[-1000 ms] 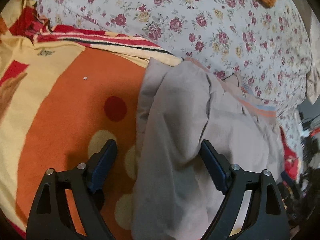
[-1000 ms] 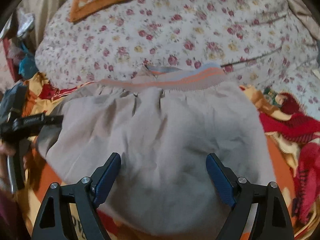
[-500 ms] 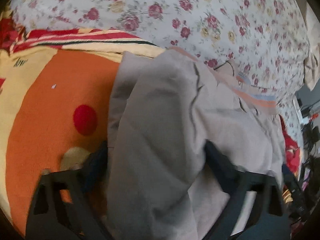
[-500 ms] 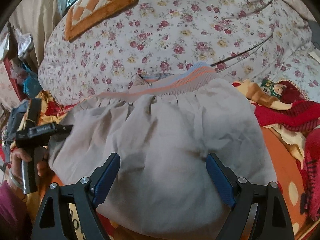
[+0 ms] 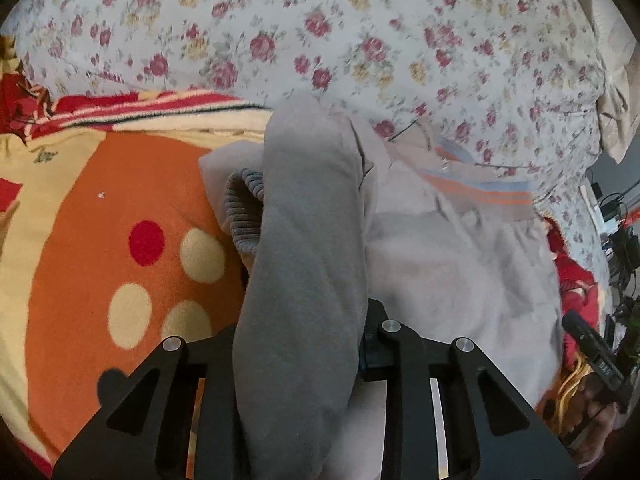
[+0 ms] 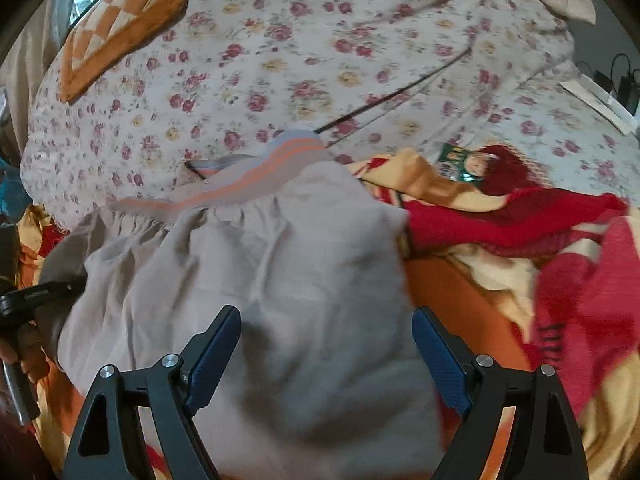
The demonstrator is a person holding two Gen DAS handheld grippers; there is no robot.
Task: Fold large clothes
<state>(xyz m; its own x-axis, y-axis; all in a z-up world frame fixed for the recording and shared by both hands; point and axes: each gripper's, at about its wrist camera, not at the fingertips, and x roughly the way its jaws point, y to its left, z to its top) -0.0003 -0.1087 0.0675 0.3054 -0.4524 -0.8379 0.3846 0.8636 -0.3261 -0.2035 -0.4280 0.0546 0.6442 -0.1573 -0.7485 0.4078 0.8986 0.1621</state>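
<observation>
We see the grey garment (image 6: 256,280) spread on the orange spotted blanket (image 5: 100,248) of the bed, its striped waistband (image 6: 256,184) at the edge nearest the floral quilt (image 6: 320,48). Our left claw (image 5: 304,344) is closing, its 2 jaws already pinching a raised fold of the garment beside the ribbed cuff (image 5: 244,216). Our right claw (image 6: 324,360) hangs released over the garment's near hem, gripping nothing.
</observation>
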